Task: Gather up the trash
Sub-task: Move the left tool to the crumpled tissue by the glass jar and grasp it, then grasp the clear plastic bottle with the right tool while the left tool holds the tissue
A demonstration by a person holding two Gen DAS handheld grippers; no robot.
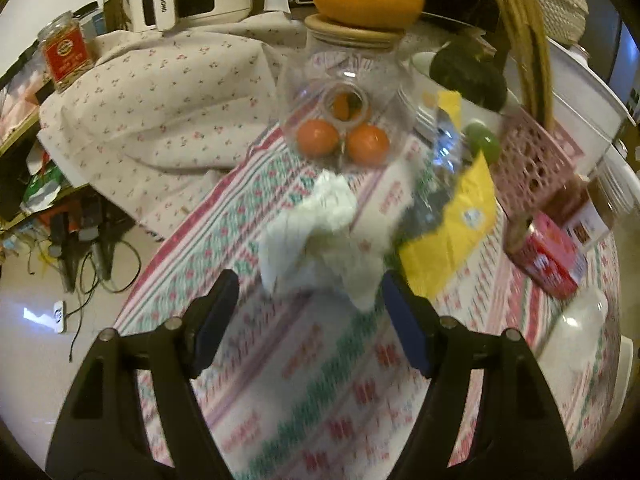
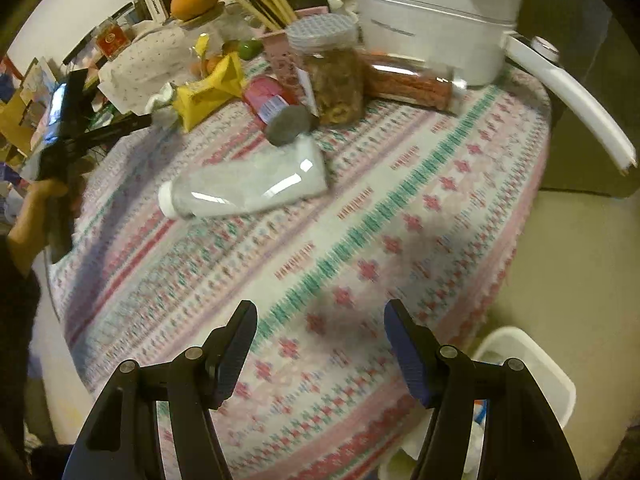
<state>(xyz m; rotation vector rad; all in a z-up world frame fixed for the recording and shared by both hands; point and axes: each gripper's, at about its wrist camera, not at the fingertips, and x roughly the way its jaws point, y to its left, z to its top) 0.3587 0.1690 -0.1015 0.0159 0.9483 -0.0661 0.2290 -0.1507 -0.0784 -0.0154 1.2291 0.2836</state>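
Two grippers are out over the round table [image 2: 400, 200], and both have their jaws wide apart with nothing in them. The left gripper [image 1: 310, 292] points down at a crumpled white tissue [image 1: 320, 236], which lies on the cloth just past its tips, next to a yellow wrapper [image 1: 460, 220] and in front of a glass jar [image 1: 344, 92]. To do this well, I think it should come down over the middle of the tissue, squeeze only the tissue, and miss the wrapper. The right gripper [image 2: 320, 340] waits over bare cloth, near a white bin [image 2: 532, 368] by the table edge. An empty plastic bottle [image 2: 248, 188] lies farther up.
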